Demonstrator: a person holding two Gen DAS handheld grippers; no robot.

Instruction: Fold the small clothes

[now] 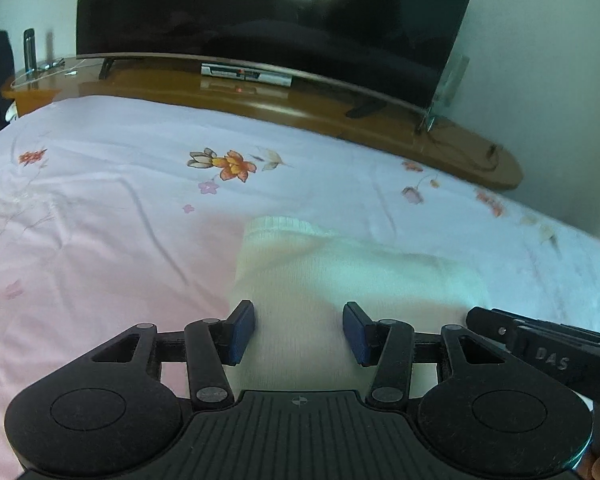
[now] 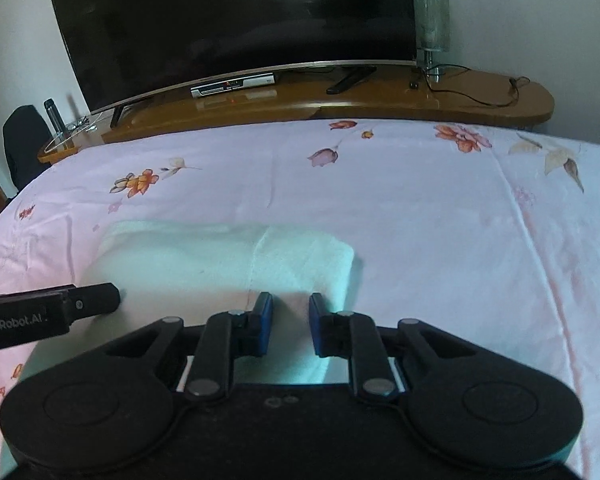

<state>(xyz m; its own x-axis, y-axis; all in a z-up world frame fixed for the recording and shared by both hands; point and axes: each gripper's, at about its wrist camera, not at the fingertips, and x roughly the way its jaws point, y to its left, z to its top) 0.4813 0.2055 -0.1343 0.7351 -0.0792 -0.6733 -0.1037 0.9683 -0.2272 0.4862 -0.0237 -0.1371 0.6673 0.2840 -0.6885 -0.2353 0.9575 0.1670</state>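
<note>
We see the bed (image 2: 420,220) filling both views, its pink flowered sheet spread fairly flat, with a dark television (image 2: 228,20) on a wooden stand (image 2: 480,100) beyond its far edge. On the sheet, on the side of the bed away from the television, lies the white knit garment (image 2: 228,256), already folded at least once into a thick, roughly rectangular pad with a ribbed hem (image 1: 284,226) at its far end.

We judge the knit light, soft and limp, thick enough to hold a fold yet liable to sag and slide open if lifted by one corner; the near corners or the doubled near edge look like the best places to take hold.

Our left hand-held gripper (image 1: 299,332) hovers over the garment's near left part, its blue pads (image 1: 242,334) set wide apart and empty. Our right hand-held gripper (image 2: 290,326) sits over the near right edge, jaws narrower, a strip of cloth showing between them but not pinched.
</note>
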